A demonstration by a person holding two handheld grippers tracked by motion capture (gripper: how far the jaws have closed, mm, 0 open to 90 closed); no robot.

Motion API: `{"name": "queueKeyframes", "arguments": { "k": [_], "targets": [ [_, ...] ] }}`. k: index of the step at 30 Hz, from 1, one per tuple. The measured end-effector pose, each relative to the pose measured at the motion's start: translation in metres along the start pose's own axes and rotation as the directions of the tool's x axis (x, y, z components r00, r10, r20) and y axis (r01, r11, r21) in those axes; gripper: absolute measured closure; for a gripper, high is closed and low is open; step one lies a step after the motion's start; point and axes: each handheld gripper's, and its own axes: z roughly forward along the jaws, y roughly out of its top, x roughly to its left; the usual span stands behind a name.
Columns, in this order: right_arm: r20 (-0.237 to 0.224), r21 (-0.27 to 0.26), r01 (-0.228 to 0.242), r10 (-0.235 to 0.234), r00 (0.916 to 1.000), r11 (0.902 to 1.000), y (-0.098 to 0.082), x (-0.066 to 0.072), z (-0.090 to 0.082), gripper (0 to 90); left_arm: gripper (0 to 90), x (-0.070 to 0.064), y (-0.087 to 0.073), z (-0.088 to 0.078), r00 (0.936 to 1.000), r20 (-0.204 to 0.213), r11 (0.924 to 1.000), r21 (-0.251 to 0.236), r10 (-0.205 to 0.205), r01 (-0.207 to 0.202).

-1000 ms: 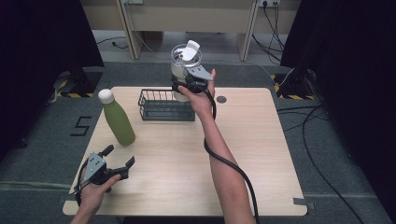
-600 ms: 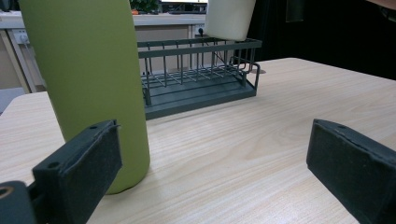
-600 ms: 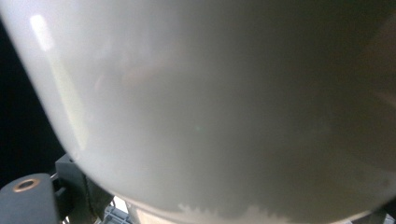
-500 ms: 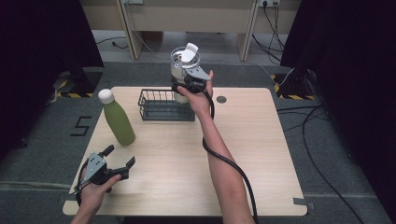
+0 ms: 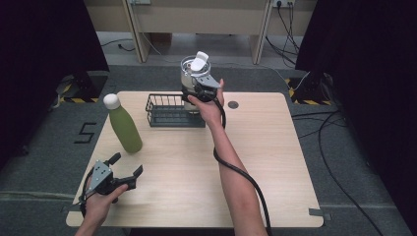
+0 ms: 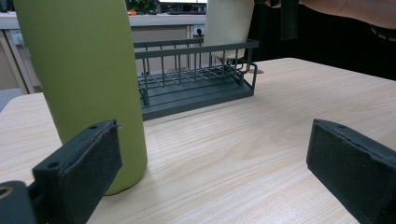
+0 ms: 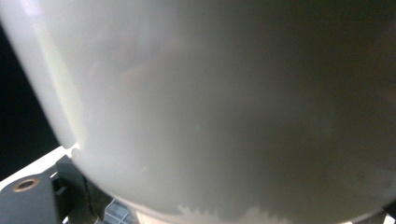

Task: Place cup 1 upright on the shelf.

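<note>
A pale cream tumbler (image 5: 193,73) with a white flip lid hangs above the right end of a dark wire basket (image 5: 169,110), and my right gripper (image 5: 199,92) is shut on its body. In the right gripper view the tumbler's wall (image 7: 233,107) sits right against the camera. A green bottle (image 5: 123,129) with a white cap stands upright left of the basket. Near the table's front left corner my left gripper (image 5: 127,164) is open and holds nothing. In the left gripper view the bottle (image 6: 88,70) rises just past the left pad (image 6: 88,163), with the basket (image 6: 196,88) farther back.
The wooden table (image 5: 275,162) has a round cable hole (image 5: 233,104) right of the basket. The right gripper's black cable (image 5: 241,174) trails along the forearm. Desk legs and floor cables lie beyond the far edge.
The right hand has lowered the tumbler slightly toward the basket. The left gripper has stayed where it was, still open.
</note>
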Motion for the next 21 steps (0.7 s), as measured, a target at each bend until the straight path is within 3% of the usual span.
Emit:
{"name": "queueKeyframes", "arguments": {
  "k": [21],
  "targets": [
    [0.007,0.043,-0.008,0.008,0.9999,0.999,-0.018,0.0,0.008,10.2,2.8,-0.001,0.0,0.0,1.0,0.004,1.0,0.001,-0.003,0.003]
  ]
}}
